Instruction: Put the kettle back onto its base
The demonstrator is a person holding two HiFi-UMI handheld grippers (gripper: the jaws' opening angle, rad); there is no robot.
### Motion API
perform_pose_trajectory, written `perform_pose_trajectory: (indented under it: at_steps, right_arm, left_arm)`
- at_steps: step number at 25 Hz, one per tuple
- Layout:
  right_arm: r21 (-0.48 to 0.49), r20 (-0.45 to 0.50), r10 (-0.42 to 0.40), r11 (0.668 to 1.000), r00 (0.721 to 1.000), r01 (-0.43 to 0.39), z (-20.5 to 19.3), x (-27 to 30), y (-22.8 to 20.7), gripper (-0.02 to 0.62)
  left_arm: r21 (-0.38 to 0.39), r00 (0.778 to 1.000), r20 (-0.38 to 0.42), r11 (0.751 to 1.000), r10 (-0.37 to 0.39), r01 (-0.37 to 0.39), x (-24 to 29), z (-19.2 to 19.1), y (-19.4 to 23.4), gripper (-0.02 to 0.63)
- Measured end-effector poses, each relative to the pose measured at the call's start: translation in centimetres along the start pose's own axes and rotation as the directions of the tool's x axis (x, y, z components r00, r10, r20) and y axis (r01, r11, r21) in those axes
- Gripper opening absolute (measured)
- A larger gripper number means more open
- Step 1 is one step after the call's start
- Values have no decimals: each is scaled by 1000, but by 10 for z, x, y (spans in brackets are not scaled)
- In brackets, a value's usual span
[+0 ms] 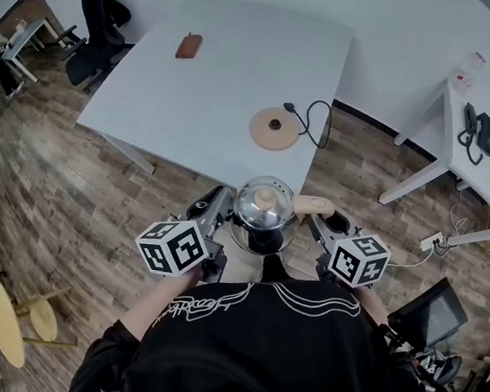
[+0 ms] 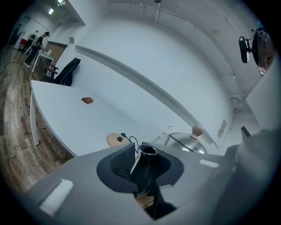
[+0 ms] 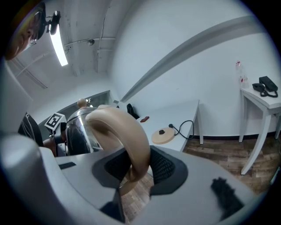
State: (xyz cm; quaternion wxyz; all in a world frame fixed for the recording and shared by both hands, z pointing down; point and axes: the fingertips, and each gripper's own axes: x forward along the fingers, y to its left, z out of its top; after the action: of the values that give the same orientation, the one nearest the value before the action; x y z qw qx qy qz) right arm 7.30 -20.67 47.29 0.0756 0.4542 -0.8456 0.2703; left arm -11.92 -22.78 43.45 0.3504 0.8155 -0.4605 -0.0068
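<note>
The right hand-held gripper [image 3: 136, 165] pinches the handle [image 3: 127, 132] of the kettle [image 1: 263, 203], the left hand-held gripper [image 2: 141, 162] pinches the spout [image 2: 147, 151]. The person should hold it level and centre it above the base [image 1: 274, 128] at the near edge of the desk [image 1: 223, 75].

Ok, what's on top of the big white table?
The round kettle base with its cord and a small brown object. The held kettle hides a bit of the table edge.
</note>
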Motion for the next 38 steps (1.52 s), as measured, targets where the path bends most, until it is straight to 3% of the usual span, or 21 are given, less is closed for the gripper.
perform_pose_trajectory:
  at_steps: [18, 31, 38]
  right_arm:
    - [-52, -55, 72, 996, 996, -75, 73, 114, -111, 127]
    - [-124, -65, 106, 986, 992, -114, 107, 183, -148, 127]
    - [-136, -106, 75, 987, 992, -89, 108, 212, -163, 127]
  left_arm:
    - [17, 999, 22, 999, 33, -34, 152, 66, 41, 55]
    - [129, 997, 72, 991, 12, -22, 212, 114, 66, 54]
    - [124, 998, 58, 992, -6, -1, 240, 120, 90, 53]
